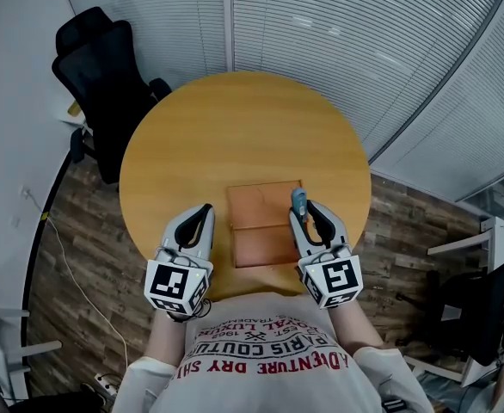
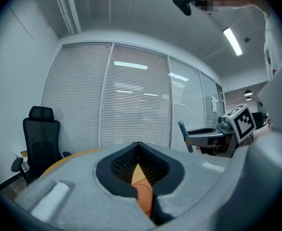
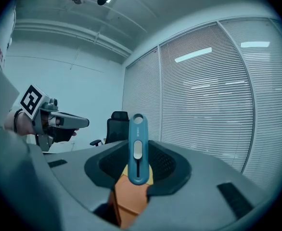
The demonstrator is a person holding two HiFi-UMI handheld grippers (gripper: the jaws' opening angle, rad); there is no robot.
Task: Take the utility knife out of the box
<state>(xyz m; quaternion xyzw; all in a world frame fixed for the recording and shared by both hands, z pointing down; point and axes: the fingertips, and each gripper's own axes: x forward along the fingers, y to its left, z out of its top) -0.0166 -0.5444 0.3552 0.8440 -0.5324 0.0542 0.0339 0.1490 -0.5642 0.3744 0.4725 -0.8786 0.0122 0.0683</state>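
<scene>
A flat brown box (image 1: 265, 231) lies on the round wooden table (image 1: 192, 144), near its front edge. My right gripper (image 1: 308, 212) hangs just right of the box, shut on a blue utility knife (image 1: 298, 200). In the right gripper view the knife (image 3: 137, 150) stands upright between the jaws, slider facing the camera, with the box (image 3: 129, 201) below. My left gripper (image 1: 202, 215) hovers left of the box with its jaws together and nothing in them. A strip of the box (image 2: 143, 194) shows through its jaw gap. The left gripper view also catches the right gripper (image 2: 213, 136) and knife (image 2: 183, 129).
A black office chair (image 1: 106, 76) stands at the table's far left, and another chair (image 1: 484, 308) sits at the right by a white desk (image 1: 493, 243). Blind-covered glass walls (image 1: 364, 41) curve behind the table. A cable (image 1: 71, 274) runs over the wooden floor on the left.
</scene>
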